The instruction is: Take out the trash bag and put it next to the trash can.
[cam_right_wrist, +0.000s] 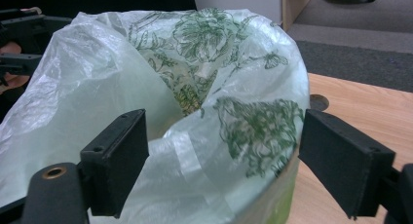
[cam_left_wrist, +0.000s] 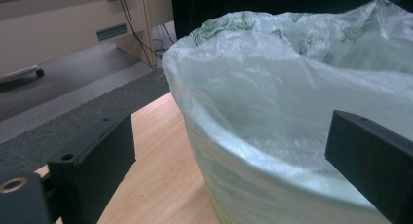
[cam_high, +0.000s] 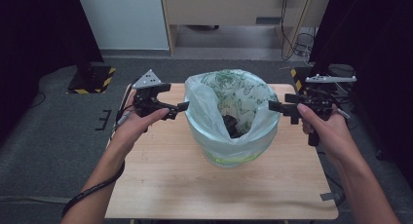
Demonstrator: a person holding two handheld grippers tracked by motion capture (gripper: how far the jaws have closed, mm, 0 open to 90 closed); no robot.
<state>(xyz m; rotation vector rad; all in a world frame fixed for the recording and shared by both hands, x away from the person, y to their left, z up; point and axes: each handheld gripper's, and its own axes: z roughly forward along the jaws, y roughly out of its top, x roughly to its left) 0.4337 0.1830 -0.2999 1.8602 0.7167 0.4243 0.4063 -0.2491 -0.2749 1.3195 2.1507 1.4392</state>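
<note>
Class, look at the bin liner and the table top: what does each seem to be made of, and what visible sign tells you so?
Bin liner: thin, translucent plastic film printed with green flowers; it crinkles and catches light in soft folds. Table top: light wood or wood-look laminate, matt; faint grain lines show, but which of the two cannot be told.

Thin, crinkled, translucent plastic bag (green floral print), matt pale wood-grain table, matt black claws.

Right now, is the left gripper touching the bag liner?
Cannot tell. In the high view the left gripper tip meets the bag liner edge with no visible gap; in the left gripper view its open jaws straddle the plastic, contact unclear.
</note>
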